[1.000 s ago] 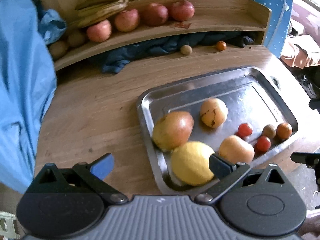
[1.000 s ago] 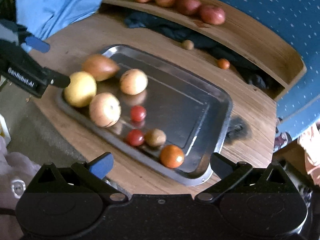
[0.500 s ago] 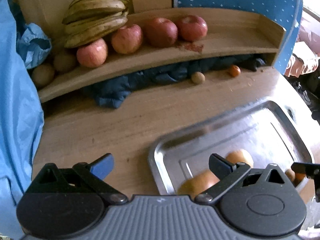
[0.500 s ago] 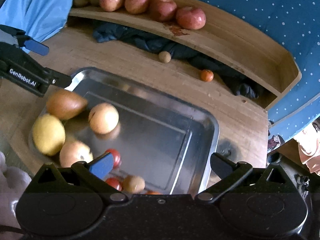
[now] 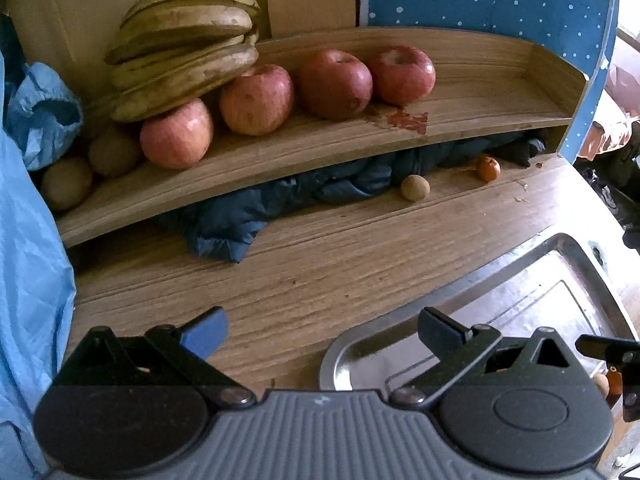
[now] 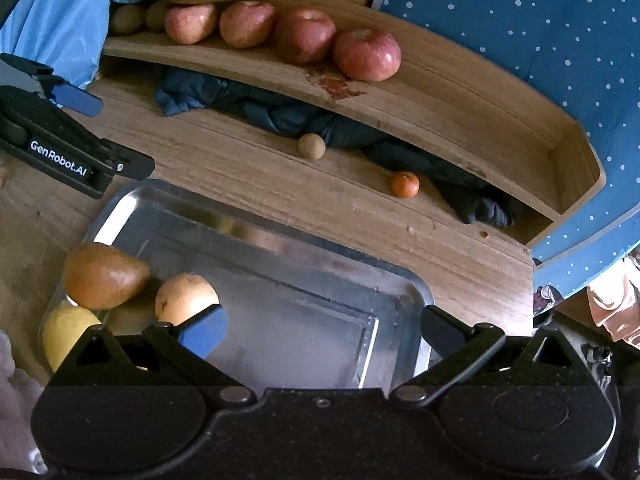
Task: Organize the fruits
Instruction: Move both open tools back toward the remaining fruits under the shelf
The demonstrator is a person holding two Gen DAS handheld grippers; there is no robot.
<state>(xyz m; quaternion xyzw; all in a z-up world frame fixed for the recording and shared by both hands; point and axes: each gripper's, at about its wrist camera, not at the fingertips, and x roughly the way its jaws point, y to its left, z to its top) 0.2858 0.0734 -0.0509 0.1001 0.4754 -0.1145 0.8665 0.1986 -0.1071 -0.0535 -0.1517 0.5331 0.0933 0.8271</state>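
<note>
A wooden tabletop [image 5: 320,264] fills both views, backed by a curved wooden shelf [image 5: 360,140] and, to the right, a blue panel with white dots [image 6: 520,32]. Light blue fabric [image 5: 28,280] hangs along the left edge.

On the table sits a metal tray [image 6: 280,288]. In the right wrist view its near-left corner holds a brownish pear-shaped fruit [image 6: 104,276], a pale orange-yellow round fruit [image 6: 186,298] touching it, and a yellow lemon-like fruit [image 6: 66,336] partly cut off by the gripper body; the rest of the visible tray is bare. Beyond the tray, a small tan ball-shaped fruit [image 6: 311,145] and a small orange fruit [image 6: 405,184] lie on the table against a dark blue cloth [image 6: 280,114] bunched under the shelf. On the shelf stand four red apples [image 5: 256,98] in a row, a bunch of browned bananas [image 5: 184,44] resting on the leftmost apple, and two brownish round fruits [image 5: 66,182] at the far left.

The left gripper [image 5: 320,332] hangs over the table at the tray's corner, jaws spread wide, holding nothing. The right gripper [image 6: 320,332] hangs over the tray, likewise spread wide and empty.

From the left wrist view the tray's fruit is hidden behind the gripper body. Small items at that view's right edge are too cut off to identify.
</note>
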